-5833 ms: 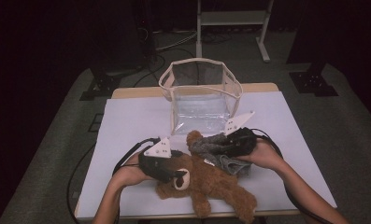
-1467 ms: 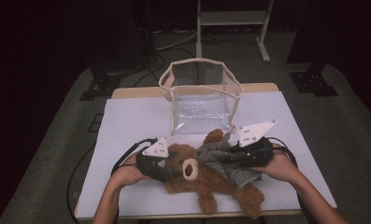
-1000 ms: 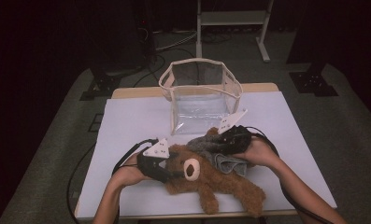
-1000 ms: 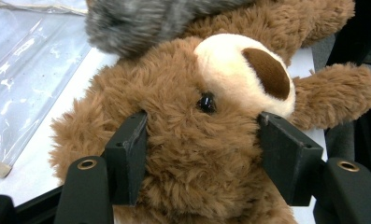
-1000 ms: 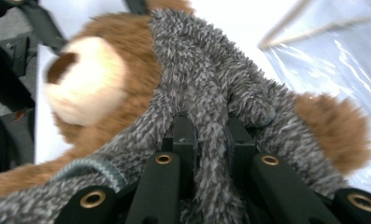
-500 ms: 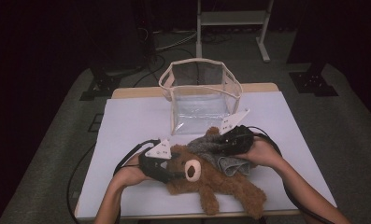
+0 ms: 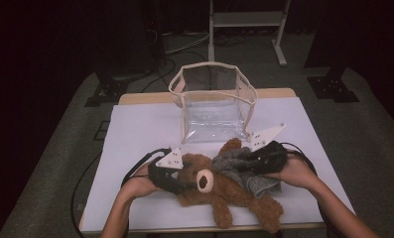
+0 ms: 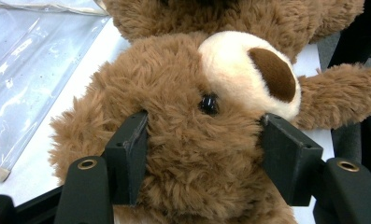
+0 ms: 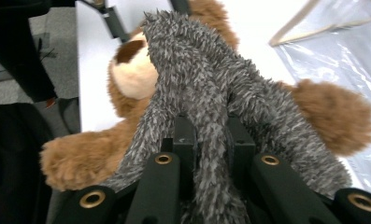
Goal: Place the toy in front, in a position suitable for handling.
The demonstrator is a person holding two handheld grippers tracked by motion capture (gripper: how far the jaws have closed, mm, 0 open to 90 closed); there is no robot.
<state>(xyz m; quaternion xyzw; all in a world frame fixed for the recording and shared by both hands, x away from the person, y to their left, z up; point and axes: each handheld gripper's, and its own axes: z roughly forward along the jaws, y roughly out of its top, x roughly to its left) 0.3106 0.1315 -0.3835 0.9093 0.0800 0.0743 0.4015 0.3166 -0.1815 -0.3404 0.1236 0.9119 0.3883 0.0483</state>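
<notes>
From the high view, the brown teddy bear (image 7: 219,191) lies on the white worktop (image 7: 135,129), its head to the left and its legs running off to the right and toward the person. The left tool (image 7: 177,177) is at the bear's head. The right tool (image 7: 256,156) is at the bear's upper side, with the grey fuzzy cloth (image 7: 239,168). The clear bag (image 7: 212,106) stands open just behind the bear, on the far side, a bit nearer the right tool.

In the left gripper view, the left tool (image 8: 202,156) pinches the bear's head (image 8: 192,154), 1 jaw on each side, with the nose turned up and to the right.

In the right gripper view, the right tool (image 9: 211,140) is pressed tight on a strip of the grey cloth (image 9: 197,88), which lies over the bear (image 9: 127,84). The bag (image 9: 342,42) is at the upper right.

I see no words or labels on anything.
</notes>
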